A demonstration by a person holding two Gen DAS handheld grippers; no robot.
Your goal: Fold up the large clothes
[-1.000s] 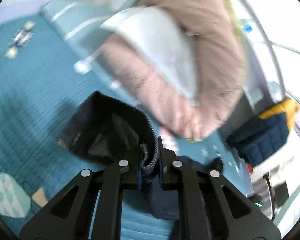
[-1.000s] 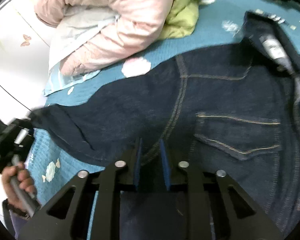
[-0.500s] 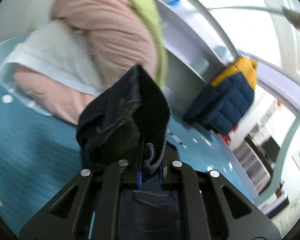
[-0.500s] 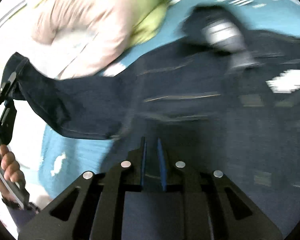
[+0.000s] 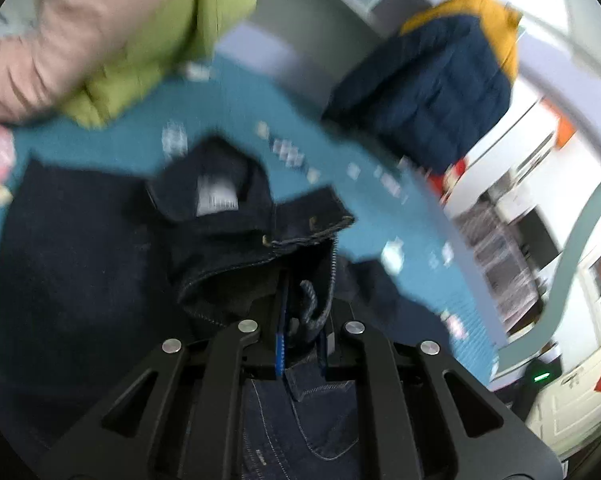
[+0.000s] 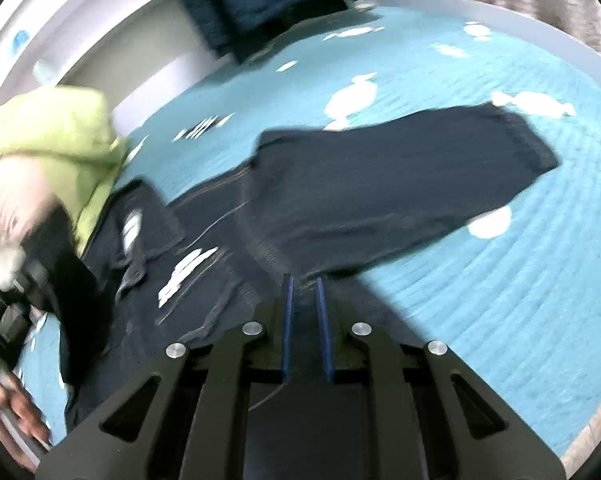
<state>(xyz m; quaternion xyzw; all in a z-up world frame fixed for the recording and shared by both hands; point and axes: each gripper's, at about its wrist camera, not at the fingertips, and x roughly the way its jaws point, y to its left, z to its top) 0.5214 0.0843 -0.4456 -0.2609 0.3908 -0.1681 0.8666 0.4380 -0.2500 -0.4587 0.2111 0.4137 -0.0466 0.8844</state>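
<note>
Dark blue jeans [image 5: 84, 248] lie spread on a teal bedspread [image 5: 332, 184]. My left gripper [image 5: 302, 320] is shut on the zipper edge of the jeans' waistband and holds it over the rest of the garment. In the right wrist view the jeans [image 6: 380, 188] stretch away with one leg lying to the right. My right gripper [image 6: 302, 300] is shut on the denim at its near edge. The left gripper [image 6: 8, 312] and the hand holding it show at the left edge of that view.
A pink puffer jacket [image 5: 48, 48] and a lime green garment [image 5: 172, 40] are piled at the back left of the bed. A navy and yellow jacket [image 5: 432, 80] hangs at the back right. The bed's edge [image 6: 596, 412] runs along the right.
My left gripper has carried the waistband up and over, across the jeans toward the right. My right gripper has swung right with the denim, and the leg has come into view.
</note>
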